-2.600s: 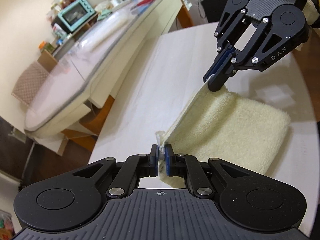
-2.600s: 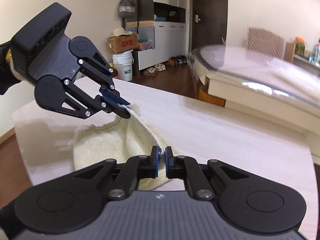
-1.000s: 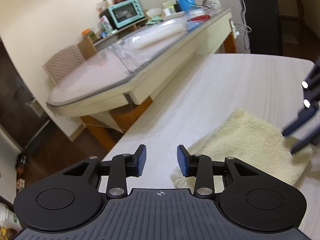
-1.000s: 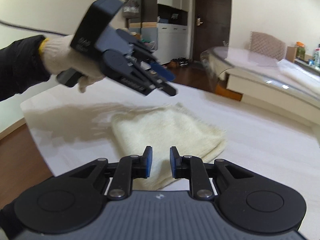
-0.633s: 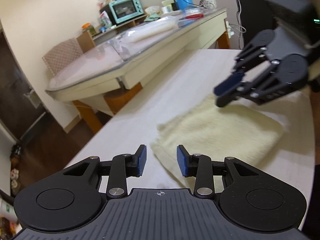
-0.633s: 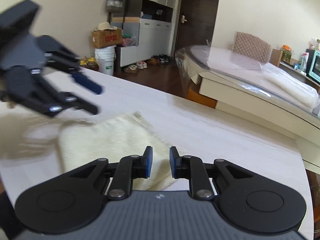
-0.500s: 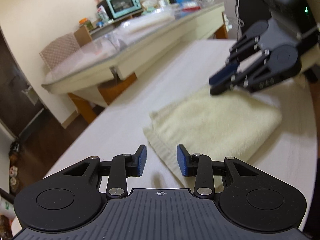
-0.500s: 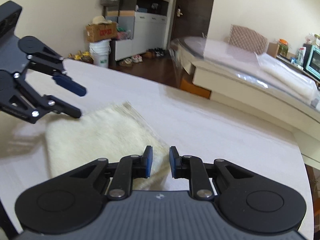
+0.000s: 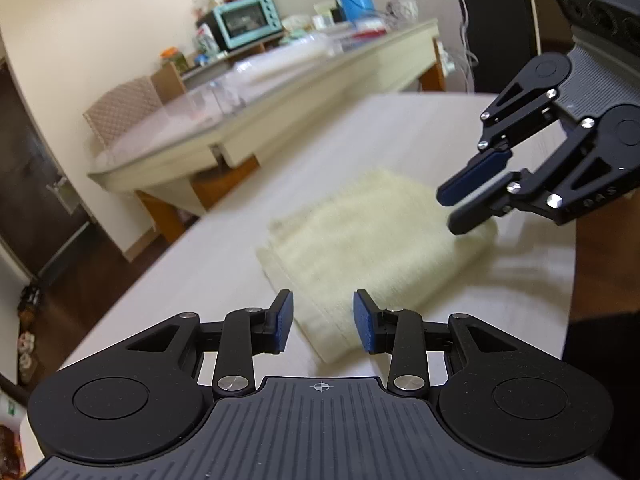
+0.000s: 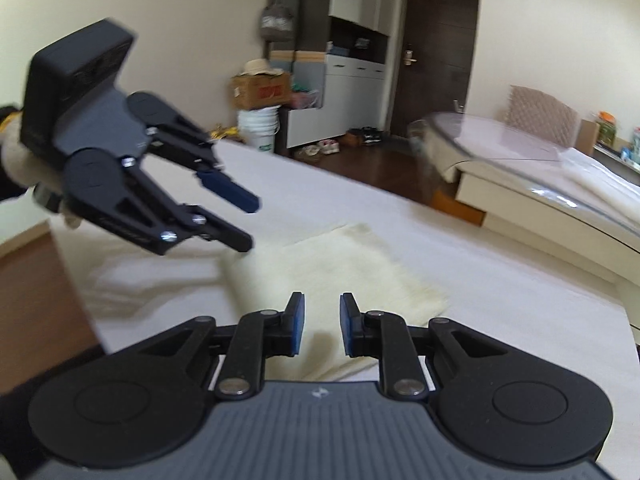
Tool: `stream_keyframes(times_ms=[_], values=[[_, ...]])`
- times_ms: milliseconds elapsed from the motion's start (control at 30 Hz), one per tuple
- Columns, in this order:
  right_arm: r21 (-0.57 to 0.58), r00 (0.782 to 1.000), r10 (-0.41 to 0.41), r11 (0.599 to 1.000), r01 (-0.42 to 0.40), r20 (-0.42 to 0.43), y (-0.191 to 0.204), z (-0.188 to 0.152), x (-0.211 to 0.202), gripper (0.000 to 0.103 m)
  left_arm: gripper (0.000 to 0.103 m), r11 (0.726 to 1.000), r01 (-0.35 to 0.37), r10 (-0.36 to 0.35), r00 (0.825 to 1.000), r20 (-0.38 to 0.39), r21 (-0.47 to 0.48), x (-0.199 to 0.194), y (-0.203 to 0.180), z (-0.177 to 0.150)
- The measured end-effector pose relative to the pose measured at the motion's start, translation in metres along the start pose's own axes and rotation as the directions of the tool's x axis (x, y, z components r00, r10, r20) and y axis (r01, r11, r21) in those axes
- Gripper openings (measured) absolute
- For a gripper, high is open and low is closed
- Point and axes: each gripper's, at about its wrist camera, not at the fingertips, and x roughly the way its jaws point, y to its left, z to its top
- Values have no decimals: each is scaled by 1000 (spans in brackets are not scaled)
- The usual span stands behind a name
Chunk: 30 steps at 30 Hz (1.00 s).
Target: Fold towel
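Now that both corners have been let go, the left tongs (image 9: 322,322) and right tongs (image 10: 321,324) hover with jaws apart over the cream terry towel (image 9: 372,236) lying folded on the white counter (image 9: 420,128), fold apparently done.

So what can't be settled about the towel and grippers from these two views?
- Towel layer count: motion blur in both wrist views.
- Towel's near end, right wrist view: hidden behind the right hand-held gripper.
- Whether the left hand-held gripper touches the towel: depth unclear.
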Motion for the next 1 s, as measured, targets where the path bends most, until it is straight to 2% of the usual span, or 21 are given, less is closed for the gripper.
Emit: stream_keyframes(times_ms=[133,233,400,533,667,767,867,1000], values=[[-32,1000,17,999,-17,-20,17,-9,-3,22,37,1000,-1,1,1000,-10,2,-1,-6,-3],[-46,1000,22,999,-23,-21,25,-12,-6,22,38,1000,-10,10,1000,13,-18,-6,-2,2],[-23,999,-28,999,29,19,6,3,-8,22,38,994,-57,60,998,35,-90,2,16,14],[10,996,-87,996,87,-2,-17,12,12,23,37,988,-60,64,998,20,-142,23,27,24],[38,994,-107,993,109,-36,-36,16,34,23,37,979,-71,68,997,-23,-192,51,38,32],[37,989,-126,991,129,-81,-44,12,48,22,38,972,-61,56,998,-28,-225,64,46,32],[52,990,-117,991,121,-78,-49,8,50,23,38,969,-60,57,998,-21,-239,63,48,31],[91,990,-130,987,135,-49,-55,6,39,23,37,951,-74,77,997,-1,-300,48,52,24]])
